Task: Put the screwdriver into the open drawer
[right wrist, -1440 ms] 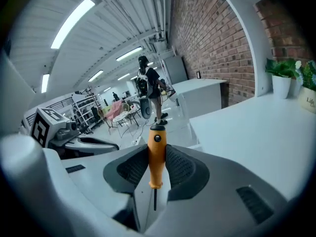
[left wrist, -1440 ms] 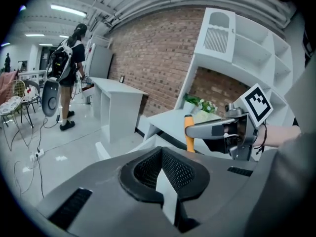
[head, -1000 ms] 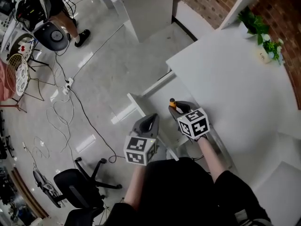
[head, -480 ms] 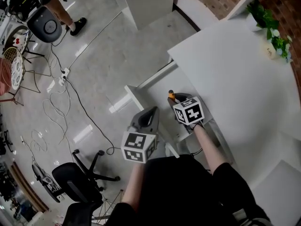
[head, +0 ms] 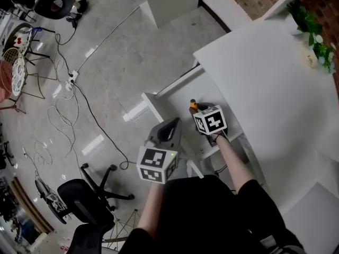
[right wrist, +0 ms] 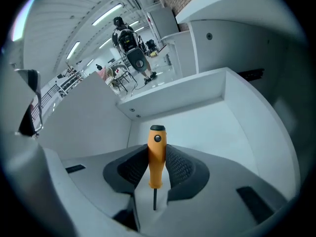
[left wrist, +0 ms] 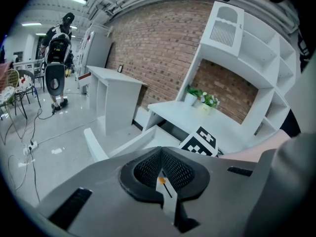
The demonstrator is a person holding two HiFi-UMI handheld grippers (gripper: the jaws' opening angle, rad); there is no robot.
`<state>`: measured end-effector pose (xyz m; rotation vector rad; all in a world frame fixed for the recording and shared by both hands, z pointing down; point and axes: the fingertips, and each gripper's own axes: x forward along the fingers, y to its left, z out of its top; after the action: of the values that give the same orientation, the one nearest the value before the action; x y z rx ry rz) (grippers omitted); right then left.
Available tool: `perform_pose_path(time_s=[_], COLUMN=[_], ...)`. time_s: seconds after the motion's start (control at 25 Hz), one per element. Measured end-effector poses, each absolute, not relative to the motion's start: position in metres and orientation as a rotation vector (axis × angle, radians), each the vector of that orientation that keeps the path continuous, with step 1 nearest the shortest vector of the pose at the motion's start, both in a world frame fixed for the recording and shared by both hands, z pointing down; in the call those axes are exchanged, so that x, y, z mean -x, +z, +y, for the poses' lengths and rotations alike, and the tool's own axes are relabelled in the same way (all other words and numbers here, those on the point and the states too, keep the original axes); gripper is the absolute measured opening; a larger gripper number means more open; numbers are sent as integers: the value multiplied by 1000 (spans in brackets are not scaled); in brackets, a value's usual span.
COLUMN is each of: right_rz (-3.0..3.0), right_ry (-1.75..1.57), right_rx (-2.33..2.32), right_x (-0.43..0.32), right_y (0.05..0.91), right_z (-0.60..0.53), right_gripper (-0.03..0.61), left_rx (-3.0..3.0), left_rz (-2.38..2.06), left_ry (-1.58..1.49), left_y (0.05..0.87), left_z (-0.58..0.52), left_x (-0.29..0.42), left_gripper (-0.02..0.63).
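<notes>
An orange-handled screwdriver [right wrist: 157,139] stands between the pads of my right gripper [right wrist: 157,154], handle end pointing away and thin shaft toward the camera. The gripper is shut on it. In the head view that right gripper [head: 196,109] reaches down into the open white drawer [head: 175,100], with the screwdriver's handle [head: 193,106] poking out ahead of the marker cube. The drawer's floor [right wrist: 217,127] and far wall lie just beyond the tool. My left gripper [head: 170,127] hangs left of the drawer, shut and holding nothing; its jaws [left wrist: 162,154] meet.
The white desk top [head: 265,73] runs to the right of the drawer, with a small plant [head: 312,33] at its far corner. Cables [head: 79,99] trail over the floor on the left, and an office chair [head: 90,205] stands at the lower left. A person [left wrist: 59,43] stands far off.
My right gripper has sunk with the screwdriver, down into the open drawer. The left gripper has kept its place.
</notes>
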<state>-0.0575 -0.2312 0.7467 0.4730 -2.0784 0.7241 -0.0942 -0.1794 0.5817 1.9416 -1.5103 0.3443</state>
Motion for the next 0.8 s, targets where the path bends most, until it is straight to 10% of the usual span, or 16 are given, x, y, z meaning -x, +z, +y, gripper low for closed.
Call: perform_pose_path(time_s=[0.8], right_rz=[-1957], right_ry=[847], right_rx=[-599], right_x=[62], right_y=[791], right_z=[-238], right_gripper=[110], left_rx=[-1907], left_rz=[-1506], left_ry=[326], left_y=[590], left_z=[-184], left_x=[103], left_gripper=[8])
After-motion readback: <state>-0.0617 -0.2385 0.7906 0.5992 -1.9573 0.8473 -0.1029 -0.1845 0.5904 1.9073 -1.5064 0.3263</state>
